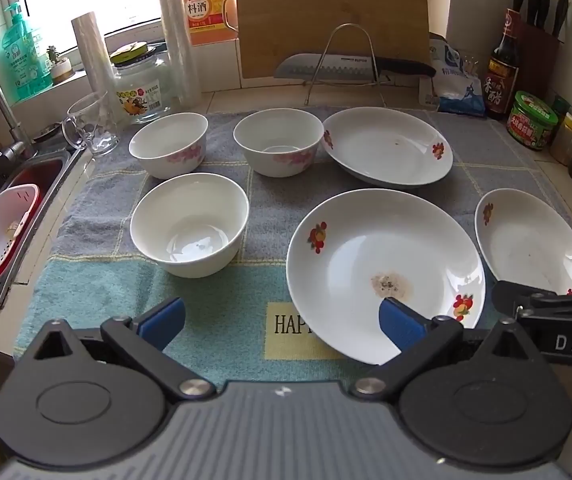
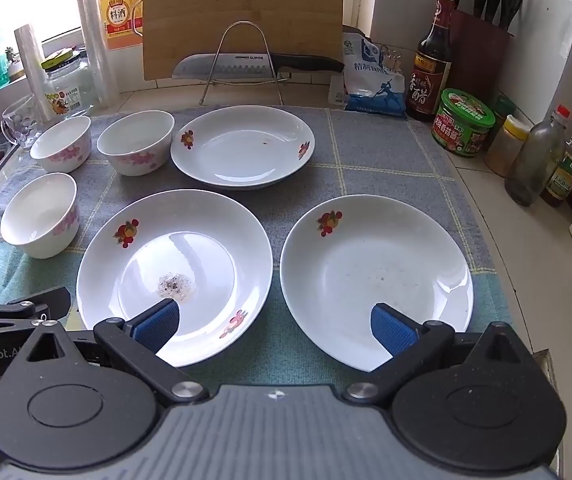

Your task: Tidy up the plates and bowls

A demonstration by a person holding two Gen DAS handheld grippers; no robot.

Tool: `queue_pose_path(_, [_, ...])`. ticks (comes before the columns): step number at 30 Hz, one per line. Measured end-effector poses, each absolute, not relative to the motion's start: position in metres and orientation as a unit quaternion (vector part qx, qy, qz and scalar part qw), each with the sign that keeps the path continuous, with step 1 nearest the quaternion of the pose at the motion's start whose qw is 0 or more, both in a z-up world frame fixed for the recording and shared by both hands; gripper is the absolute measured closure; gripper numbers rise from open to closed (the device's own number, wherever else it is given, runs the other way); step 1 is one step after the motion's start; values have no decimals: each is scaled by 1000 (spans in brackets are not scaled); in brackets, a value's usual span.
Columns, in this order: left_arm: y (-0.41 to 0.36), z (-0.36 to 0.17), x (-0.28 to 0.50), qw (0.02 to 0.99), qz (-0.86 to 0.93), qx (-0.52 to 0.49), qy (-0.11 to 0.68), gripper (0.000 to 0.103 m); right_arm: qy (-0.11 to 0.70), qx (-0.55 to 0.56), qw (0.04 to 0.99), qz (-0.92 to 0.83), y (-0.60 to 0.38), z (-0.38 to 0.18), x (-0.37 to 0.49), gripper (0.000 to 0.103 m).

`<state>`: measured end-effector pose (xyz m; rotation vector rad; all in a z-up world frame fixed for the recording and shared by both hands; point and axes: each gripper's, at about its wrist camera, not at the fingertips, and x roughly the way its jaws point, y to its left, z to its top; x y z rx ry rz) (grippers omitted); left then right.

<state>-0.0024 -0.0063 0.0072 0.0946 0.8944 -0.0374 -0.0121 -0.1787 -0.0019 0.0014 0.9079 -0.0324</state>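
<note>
Both grippers hang wide open over the towel-covered worktop, nothing between the blue pads. Right under the left gripper (image 1: 282,316) sits a glossy white plate (image 1: 382,264) with a dried speckled stain in its well; the right gripper (image 2: 274,324) straddles that one and a cleaner plate (image 2: 374,276). Beyond them, a third plate (image 2: 242,146) and three empty round porcelain bowls (image 1: 190,224) with pink flowers.

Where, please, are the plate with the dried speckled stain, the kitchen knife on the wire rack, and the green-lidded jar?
Stained plate (image 2: 214,240): right wrist view, on its bare inner slope.
Kitchen knife (image 2: 222,65): right wrist view, on the blade.
Green-lidded jar (image 2: 468,109): right wrist view, on the lid.
</note>
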Motion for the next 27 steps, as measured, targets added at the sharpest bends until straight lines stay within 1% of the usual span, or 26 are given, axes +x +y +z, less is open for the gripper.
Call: queue_pose_path(27, [2, 8, -6, 902, -19, 41, 429, 1, 433, -2, 901, -16, -176, 5, -15, 0])
